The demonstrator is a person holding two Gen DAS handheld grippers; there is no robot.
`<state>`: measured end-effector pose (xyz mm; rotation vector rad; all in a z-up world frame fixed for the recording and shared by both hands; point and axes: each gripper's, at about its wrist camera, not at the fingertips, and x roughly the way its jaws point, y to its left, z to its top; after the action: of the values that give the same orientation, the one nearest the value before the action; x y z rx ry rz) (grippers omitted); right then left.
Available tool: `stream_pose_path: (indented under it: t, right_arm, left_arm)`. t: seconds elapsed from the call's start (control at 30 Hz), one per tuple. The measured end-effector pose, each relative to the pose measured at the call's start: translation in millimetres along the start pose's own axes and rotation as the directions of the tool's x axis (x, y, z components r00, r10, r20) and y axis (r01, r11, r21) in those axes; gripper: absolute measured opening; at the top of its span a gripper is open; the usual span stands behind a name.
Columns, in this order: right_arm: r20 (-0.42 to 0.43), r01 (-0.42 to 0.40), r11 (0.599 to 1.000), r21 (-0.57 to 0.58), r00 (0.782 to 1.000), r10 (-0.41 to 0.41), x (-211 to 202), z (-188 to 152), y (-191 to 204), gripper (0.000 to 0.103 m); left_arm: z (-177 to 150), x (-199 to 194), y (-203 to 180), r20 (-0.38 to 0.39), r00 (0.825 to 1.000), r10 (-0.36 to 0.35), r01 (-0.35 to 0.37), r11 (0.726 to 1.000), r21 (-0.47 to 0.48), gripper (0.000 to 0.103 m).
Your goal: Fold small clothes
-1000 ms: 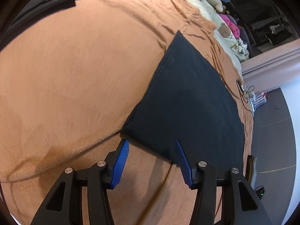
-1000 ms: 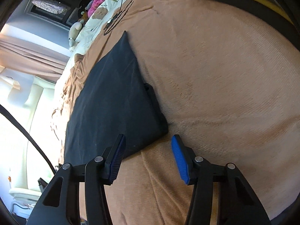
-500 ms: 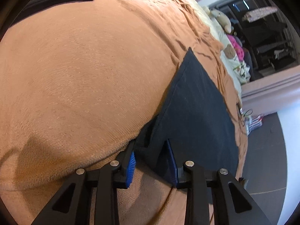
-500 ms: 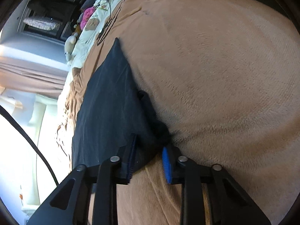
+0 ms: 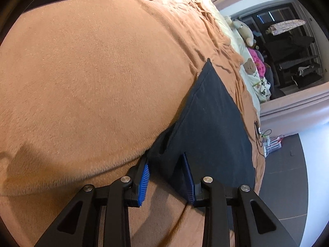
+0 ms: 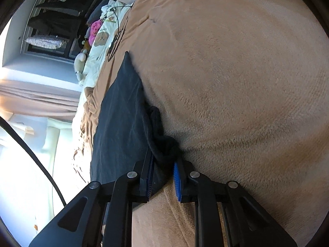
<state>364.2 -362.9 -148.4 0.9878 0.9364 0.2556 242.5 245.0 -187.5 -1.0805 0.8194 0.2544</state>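
Plush tan fleece blanket [image 5: 92, 78] covers the bed, smooth in the middle and rumpled toward twelve o'clock, where cream bedding with soft toys [image 5: 244, 30] meets a dark open wardrobe [image 5: 292, 47] and grey floor [image 5: 287, 175]. On it lies the flat dark navy folded garment [image 5: 207, 127]. The left gripper [image 5: 166, 175] is clenched on its near corner. The right gripper [image 6: 163, 175], jaws just closing, pinches the bunched opposite corner of that cloth [image 6: 123, 123].
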Motion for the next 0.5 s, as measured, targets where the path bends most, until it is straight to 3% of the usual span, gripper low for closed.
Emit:
stream_pose_path:
  t: [0.4, 0.47, 0.5]
  right_arm:
    - [0.002, -0.008, 1.0, -0.01, 1.0, 0.008, -0.1, -5.7, -0.5, 0.018]
    - [0.011, -0.005, 0.999, -0.042, 1.0, 0.005, 1.6, -4.8, 3.2, 0.018]
    - [0.016, -0.005, 0.999, -0.046, 1.0, 0.005, 2.5, -5.0, 5.6, 0.014]
  left_arm:
    - [-5.4, 0.0, -1.9, 0.046, 0.999, 0.011, -0.011, 1.0, 0.001, 0.033]
    - [-3.8, 0.5, -2.6, 0.047, 0.999, 0.027, -0.027, 1.0, 0.001, 0.023]
    - [-2.3, 0.0, -3.4, 0.049, 0.998, 0.037, -0.038, 0.999, 0.004, 0.011]
